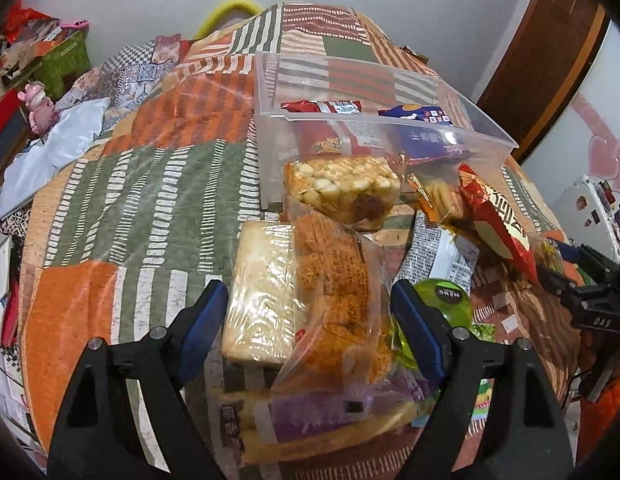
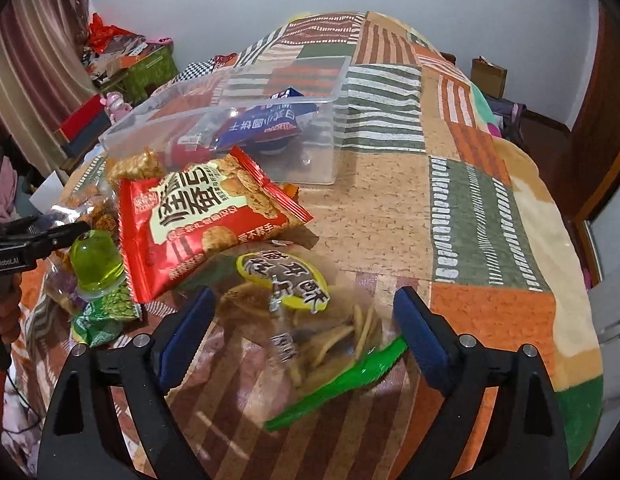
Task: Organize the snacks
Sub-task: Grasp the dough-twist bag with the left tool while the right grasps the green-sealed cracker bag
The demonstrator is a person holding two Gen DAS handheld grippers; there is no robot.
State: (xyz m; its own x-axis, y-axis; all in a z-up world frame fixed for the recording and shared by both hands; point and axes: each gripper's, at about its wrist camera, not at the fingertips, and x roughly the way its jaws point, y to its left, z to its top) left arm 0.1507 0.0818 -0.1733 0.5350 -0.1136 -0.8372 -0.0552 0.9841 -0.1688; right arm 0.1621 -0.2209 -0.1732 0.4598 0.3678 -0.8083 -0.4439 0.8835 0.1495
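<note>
A clear plastic bin (image 1: 390,120) (image 2: 121,128) stands on the patchwork cover and holds a red packet (image 1: 326,107) and a blue packet (image 1: 420,114) (image 2: 265,120). My left gripper (image 1: 310,320) is open, its fingers on either side of a clear-wrapped bread and meat-floss pack (image 1: 293,292). A nut bar pack (image 1: 344,188) lies just past it. My right gripper (image 2: 301,320) is open around a clear bag of crisp sticks with a yellow label (image 2: 293,300). A red cracker bag (image 2: 201,220) (image 1: 498,216) and a green jelly cup (image 2: 95,260) (image 1: 450,300) lie between them.
The table is covered by an orange, green and striped patchwork cloth (image 2: 450,208) (image 1: 129,200). A green pea packet (image 2: 105,316) lies at the pile's near left. Boxes and clutter (image 2: 121,60) stand by the far wall. A cardboard box (image 2: 488,72) sits beyond the table's right edge.
</note>
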